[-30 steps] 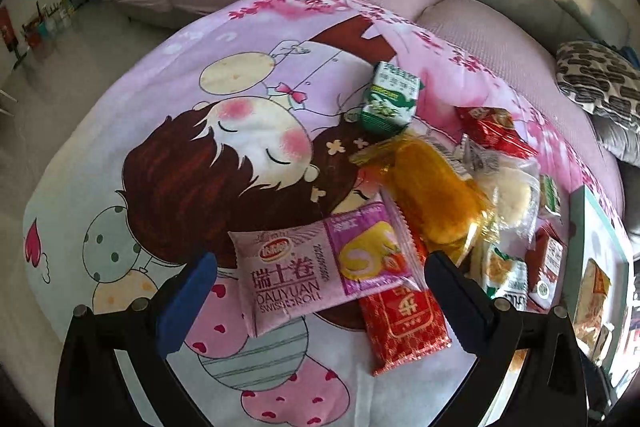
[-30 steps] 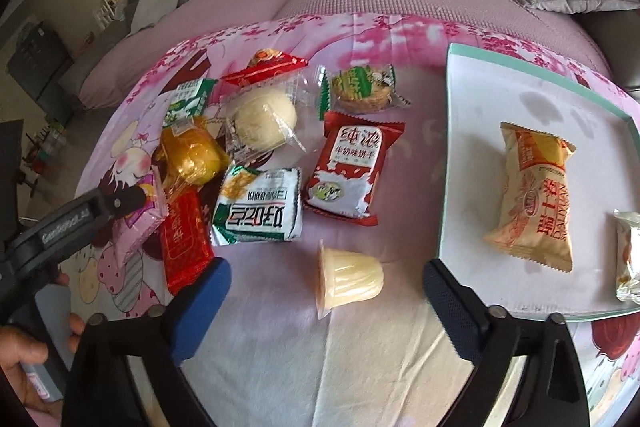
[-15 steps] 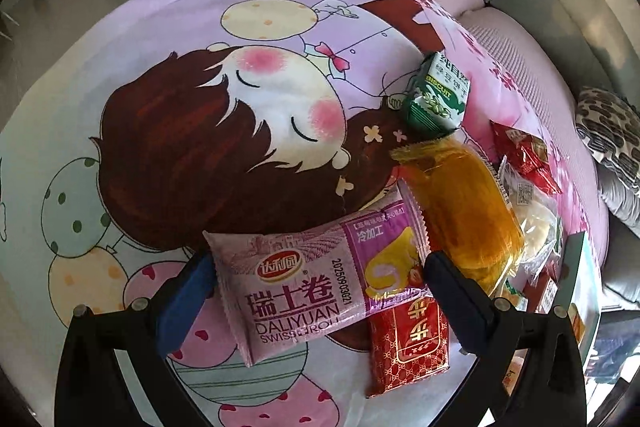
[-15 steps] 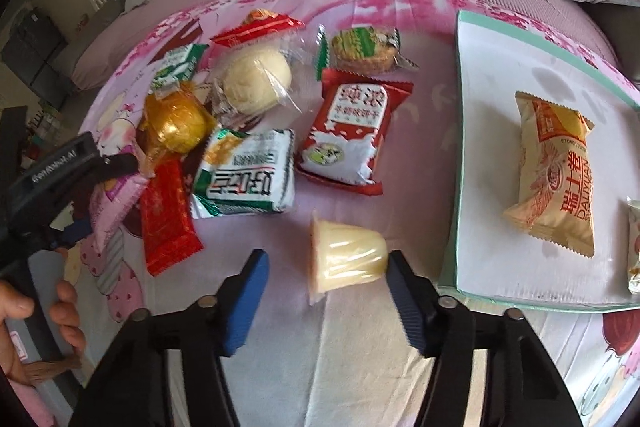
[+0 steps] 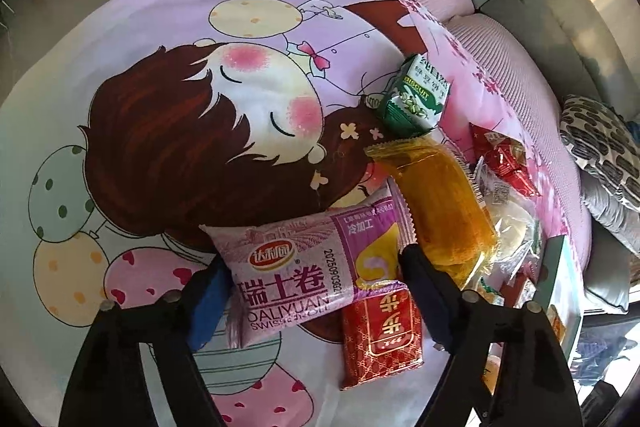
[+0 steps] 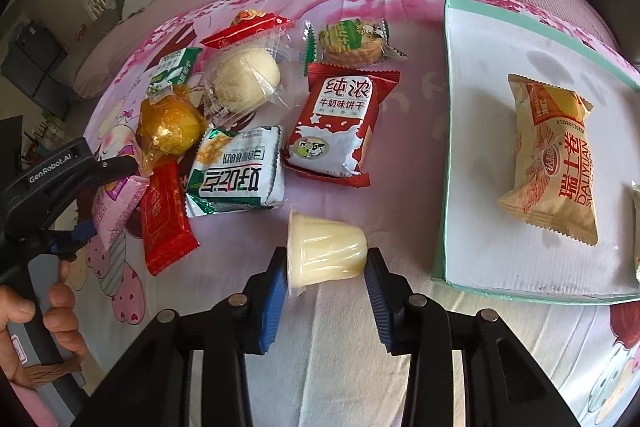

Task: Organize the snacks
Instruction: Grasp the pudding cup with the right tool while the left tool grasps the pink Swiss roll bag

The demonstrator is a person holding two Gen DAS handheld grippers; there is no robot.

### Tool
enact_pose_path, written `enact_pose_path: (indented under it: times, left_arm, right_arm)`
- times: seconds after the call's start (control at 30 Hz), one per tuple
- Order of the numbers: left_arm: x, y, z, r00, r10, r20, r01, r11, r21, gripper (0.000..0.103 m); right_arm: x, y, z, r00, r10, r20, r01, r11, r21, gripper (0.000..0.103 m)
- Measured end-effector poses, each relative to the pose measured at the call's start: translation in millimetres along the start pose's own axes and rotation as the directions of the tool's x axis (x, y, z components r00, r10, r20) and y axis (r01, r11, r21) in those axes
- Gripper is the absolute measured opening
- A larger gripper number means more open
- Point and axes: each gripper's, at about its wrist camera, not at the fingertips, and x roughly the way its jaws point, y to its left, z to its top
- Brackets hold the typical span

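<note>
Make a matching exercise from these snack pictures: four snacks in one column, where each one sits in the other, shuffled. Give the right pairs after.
Snacks
1. pudding cup
2. pink Swiss roll pack
3. orange Swiss roll pack
4. red milk biscuit pack

Places
A. lying on the white tray
B. between the fingers of the left gripper
C. on the cloth, beside the green and white pack
D. between the fingers of the right gripper

Pairs: 1-D, 2-B, 3-A, 4-C
</note>
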Motion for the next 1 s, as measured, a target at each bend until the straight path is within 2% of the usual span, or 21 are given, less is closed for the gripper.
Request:
enact_pose_path:
  times: [0.17,0.7,1.0]
  left_arm:
    - [-3.2,-2.2,1.6,1.000,-0.009,0.014,0.009,1.000,-0.001,0.078]
    - [-29.4,-6.2,1.6,0.994,-0.079,0.080,0.078,0.997,0.007,0.077]
    - [-43.9,-12.3,1.5,0.987,-0.109,0.119,0.108,0.994,0.019,0.077]
  right_arm:
    - [-1.5,-0.7,-0.8,1.000,0.003,0.002,-0.003,1.000,0.002,0.040]
    - [-13.5,-1.3,-3.1,1.000,0.017,0.027,-0.017,1.000,0.007,0.039]
    - [-28.4,-6.3,-2.7,0.997,0.032,0.074,-0.034,0.999,0.030,0.039]
